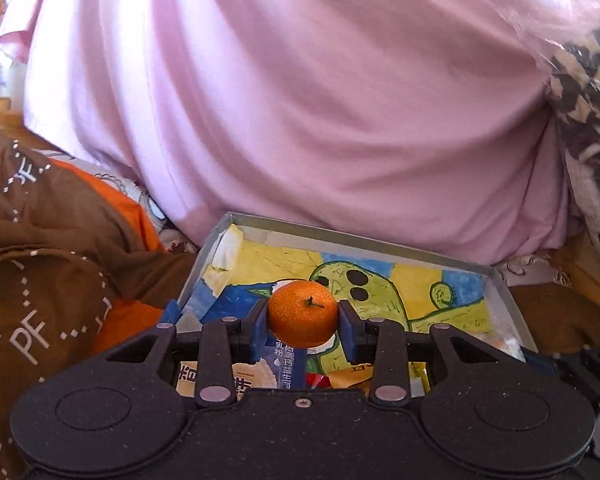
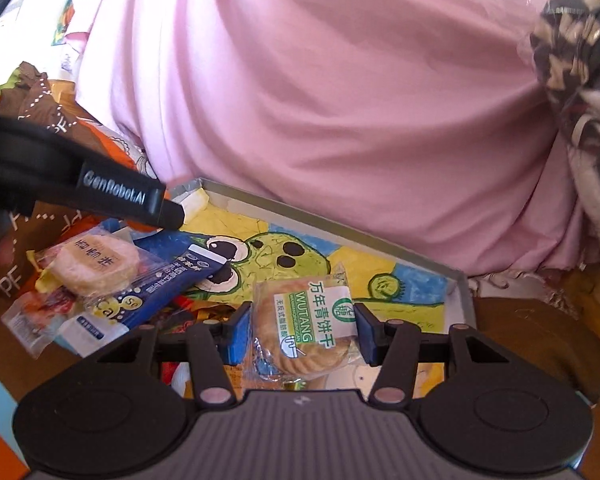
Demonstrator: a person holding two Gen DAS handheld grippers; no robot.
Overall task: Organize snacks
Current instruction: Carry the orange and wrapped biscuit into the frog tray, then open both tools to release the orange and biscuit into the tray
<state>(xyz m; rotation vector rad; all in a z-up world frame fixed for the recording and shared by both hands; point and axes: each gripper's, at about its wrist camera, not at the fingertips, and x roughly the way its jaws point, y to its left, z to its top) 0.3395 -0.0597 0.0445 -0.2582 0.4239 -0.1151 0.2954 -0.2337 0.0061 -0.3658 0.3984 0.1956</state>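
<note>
The left tongs [image 1: 303, 326] grip a small orange [image 1: 303, 313] above the shallow box [image 1: 400, 246] lined with a frog drawing. The right tongs [image 2: 300, 334] clamp a wrapped biscuit packet [image 2: 305, 330] over that box, right of a blue sachet [image 2: 168, 280] and a round cake [image 2: 96, 266].

wrist views, close, sharing tray [image 1: 352, 240]

Left gripper [image 1: 303, 320] fingers clamped on load; right gripper [image 2: 303, 330] likewise, both level.
</note>
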